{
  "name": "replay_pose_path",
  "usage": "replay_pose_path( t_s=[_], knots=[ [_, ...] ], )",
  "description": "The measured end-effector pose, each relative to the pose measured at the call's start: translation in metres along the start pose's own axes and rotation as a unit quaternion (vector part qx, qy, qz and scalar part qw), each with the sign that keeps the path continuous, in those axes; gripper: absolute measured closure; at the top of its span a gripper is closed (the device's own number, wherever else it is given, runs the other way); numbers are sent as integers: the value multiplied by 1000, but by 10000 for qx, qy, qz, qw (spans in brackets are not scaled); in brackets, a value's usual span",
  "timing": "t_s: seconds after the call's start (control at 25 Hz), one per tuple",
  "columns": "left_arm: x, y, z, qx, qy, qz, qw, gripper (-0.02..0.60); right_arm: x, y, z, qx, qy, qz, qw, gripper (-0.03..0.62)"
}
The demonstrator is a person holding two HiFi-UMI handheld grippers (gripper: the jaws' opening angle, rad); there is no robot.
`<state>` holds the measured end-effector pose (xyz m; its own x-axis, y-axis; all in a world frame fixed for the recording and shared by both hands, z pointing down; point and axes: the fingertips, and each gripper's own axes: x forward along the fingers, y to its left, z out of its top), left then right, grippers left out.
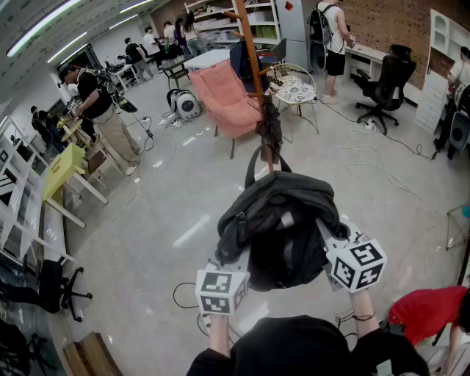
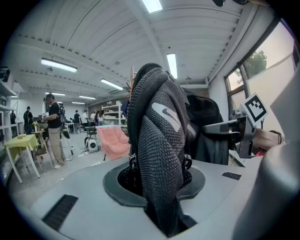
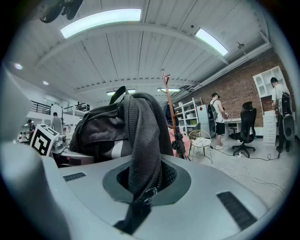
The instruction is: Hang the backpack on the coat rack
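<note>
Open workshop, pale glossy floor (image 1: 169,213), brick wall (image 1: 396,22) at the far right, pink armchair (image 1: 228,99) behind the coat rack (image 1: 255,66). Rack: slim wooden pole.

Backpack (image 1: 283,228) held in the air just short of the pole. Its long axis runs away from the person and its carry loop (image 1: 266,158) points at the pole. Dark grey fabric, slumped and creased.

Left gripper (image 1: 231,268) clamps a thick padded mesh strap (image 2: 161,140), jaws partly apart. Right gripper (image 1: 334,246) is pinched almost closed on a thinner mesh strap (image 3: 140,140).

No lettering or numbers legible. Backpack strap (image 2: 161,136): pale patch with a small curved mark, possibly a brand logo. Marker cubes (image 1: 358,264): black-and-white square codes.
</note>
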<state>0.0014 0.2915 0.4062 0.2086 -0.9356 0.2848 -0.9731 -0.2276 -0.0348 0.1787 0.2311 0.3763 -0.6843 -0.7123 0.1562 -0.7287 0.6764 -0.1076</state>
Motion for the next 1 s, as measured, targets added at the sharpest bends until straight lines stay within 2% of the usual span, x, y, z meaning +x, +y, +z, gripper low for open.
replay_pose_path(
  t_s=[0.72,1.0],
  knots=[
    [11,-13,-11,-181,128,129,9997,460,1,-17,-13,154,141,33,9998,568],
    [30,-13,-9,-229,203,123,9995,460,11,-33,-10,279,145,39,9995,568]
  ],
)
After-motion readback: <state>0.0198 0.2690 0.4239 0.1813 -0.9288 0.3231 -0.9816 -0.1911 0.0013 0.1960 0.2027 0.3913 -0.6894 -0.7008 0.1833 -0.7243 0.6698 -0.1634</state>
